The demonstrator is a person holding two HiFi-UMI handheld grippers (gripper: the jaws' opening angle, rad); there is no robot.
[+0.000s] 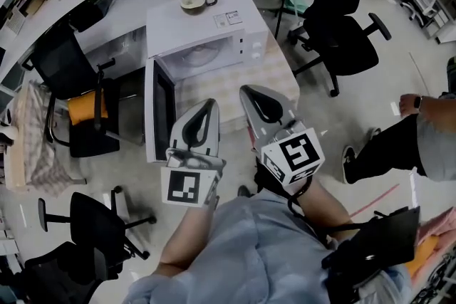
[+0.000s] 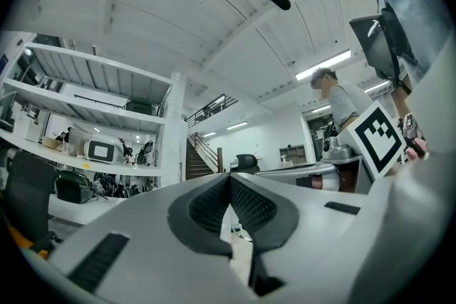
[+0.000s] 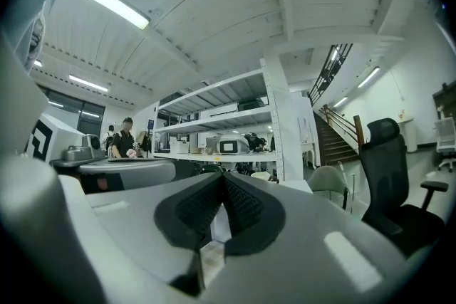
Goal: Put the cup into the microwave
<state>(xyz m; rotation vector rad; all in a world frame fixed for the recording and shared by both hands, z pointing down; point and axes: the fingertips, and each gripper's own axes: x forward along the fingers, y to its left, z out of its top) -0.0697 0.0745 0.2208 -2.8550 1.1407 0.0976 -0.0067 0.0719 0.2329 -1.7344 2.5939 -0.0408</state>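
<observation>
risk: cup (image 1: 196, 2) sits on top of the microwave (image 1: 235, 35), not inside; we reckon a careless reach shoves it off the back, and the open door (image 1: 158, 110) could catch the left tool (image 1: 211, 103) | tools: left tool and right tool (image 1: 246, 89) both fully closed, empty, touching nothing

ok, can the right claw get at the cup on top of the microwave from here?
Probably yes. The cup sits exposed on the microwave top, nothing over it; the open door hangs to the left. The right claw is shut, short of it.
</observation>
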